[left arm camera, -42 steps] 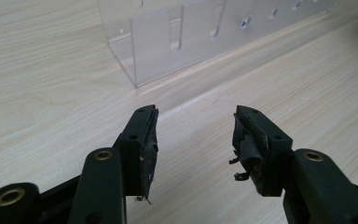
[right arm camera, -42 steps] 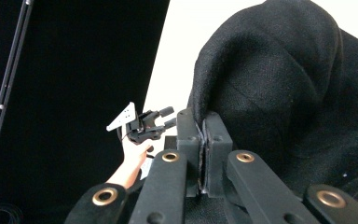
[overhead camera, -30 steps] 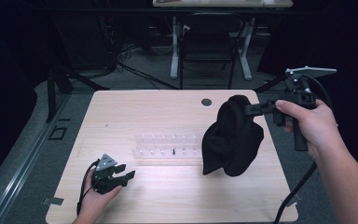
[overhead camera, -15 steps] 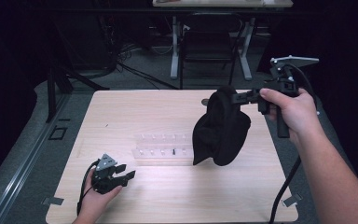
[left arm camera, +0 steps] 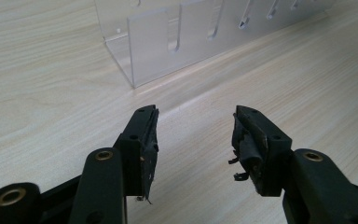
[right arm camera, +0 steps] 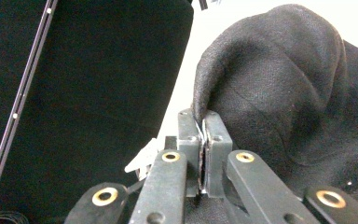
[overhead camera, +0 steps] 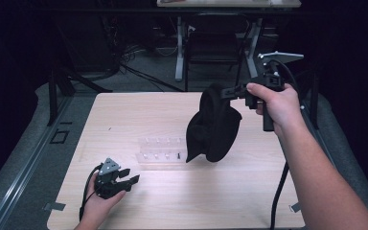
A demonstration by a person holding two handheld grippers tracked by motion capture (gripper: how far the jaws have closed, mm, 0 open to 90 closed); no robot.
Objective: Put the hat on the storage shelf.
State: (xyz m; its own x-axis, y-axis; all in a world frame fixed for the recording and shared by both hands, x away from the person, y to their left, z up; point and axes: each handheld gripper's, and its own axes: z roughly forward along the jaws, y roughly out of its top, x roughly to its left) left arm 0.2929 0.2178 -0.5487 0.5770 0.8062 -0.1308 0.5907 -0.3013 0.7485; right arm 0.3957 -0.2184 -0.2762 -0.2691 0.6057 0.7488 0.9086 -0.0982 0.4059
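Wooden table; right gripper clamped on black cloth; left gripper apart.

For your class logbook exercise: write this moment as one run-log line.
right gripper: shut on black cloth, lifted above table | left gripper: open, low near clear acrylic rack

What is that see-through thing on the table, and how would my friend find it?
Start at the light wooden table and look at its middle. Lying there is a long clear plastic rack with a row of slots, just left of the black fabric hat hanging from the right hand-held gripper. It is the one transparent thing; everything near it is black.
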